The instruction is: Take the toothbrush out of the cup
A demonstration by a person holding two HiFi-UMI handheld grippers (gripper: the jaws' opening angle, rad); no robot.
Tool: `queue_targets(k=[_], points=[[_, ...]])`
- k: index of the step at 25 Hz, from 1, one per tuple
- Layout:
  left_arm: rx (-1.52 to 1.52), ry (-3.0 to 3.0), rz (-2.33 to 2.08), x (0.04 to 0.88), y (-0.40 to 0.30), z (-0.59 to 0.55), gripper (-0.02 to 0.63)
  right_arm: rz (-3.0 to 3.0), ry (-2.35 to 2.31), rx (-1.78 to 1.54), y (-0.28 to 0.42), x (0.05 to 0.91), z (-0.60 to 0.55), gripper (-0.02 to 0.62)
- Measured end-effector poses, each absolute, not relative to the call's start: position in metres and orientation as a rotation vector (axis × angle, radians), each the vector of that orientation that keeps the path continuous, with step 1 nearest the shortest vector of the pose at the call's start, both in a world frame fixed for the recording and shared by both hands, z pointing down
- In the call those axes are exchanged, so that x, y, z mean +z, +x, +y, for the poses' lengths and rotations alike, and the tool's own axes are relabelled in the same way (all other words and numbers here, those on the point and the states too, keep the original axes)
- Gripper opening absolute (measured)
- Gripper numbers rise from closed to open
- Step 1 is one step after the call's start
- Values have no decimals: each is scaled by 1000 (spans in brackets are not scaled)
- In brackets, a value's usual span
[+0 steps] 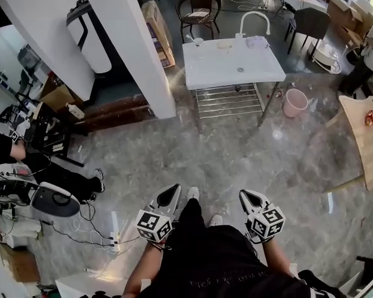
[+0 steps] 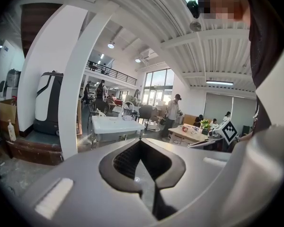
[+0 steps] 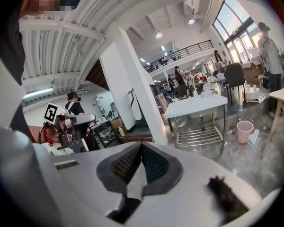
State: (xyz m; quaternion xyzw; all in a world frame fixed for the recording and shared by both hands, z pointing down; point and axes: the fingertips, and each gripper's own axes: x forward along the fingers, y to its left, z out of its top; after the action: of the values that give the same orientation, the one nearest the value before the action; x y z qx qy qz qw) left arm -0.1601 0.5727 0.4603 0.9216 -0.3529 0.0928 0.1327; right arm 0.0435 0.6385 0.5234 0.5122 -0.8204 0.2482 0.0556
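Two grippers, both empty. The left gripper (image 1: 173, 190) sits at 6 o'clock in the head view, and the left gripper view shows its jaws tip to tip with nothing between them. The right gripper (image 1: 247, 196) is just beside it toward 5 o'clock, pinched together the same way and also holding nothing. Both are held in front of the person's black trousers (image 1: 202, 253), over bare floor (image 1: 236, 157).

The floor is grey marbled stone, glossy, with light glare. A white sink table (image 1: 233, 64) stands at 12 o'clock, well apart from both grippers. It has a curved white faucet (image 1: 253, 16) at its far edge and a wire shelf (image 1: 227, 101) underneath. The cup (image 1: 199, 41) stands on the table's far left corner. A thin stick leans out of it toward 10 o'clock, which reads as the toothbrush (image 1: 190, 37) but is too small to confirm.

A pink bucket (image 1: 294, 102) is on the floor at 2 o'clock, just beside the table's right legs. A white pillar (image 1: 130, 42) runs through 11 o'clock, with a white machine (image 1: 90, 39) behind it. A dark wicker chair (image 1: 199, 8) is past the table at 12. A wooden table (image 1: 363, 135) cuts in at 3 o'clock. Cables and a power strip (image 1: 115, 241) lie on the floor at 8 o'clock. The gripper views show an open hall with a mezzanine railing and big windows.
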Motion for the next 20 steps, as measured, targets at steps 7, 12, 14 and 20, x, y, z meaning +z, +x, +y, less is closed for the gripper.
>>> queue_targets(k=[7,12,14,20], points=[[254,2675,-1012,461,-150,563,9,-2489,1578,780,55,525,635,12],[257,2673,-984,464,-144,556,9,-2478,1610,815,60,525,627,12],[259,2678,-975,464,-142,552,9,-2469,1605,799,60,524,625,12],[240,2662,-972,474,-141,532,9,-2432,1630,783,62,530,609,12]])
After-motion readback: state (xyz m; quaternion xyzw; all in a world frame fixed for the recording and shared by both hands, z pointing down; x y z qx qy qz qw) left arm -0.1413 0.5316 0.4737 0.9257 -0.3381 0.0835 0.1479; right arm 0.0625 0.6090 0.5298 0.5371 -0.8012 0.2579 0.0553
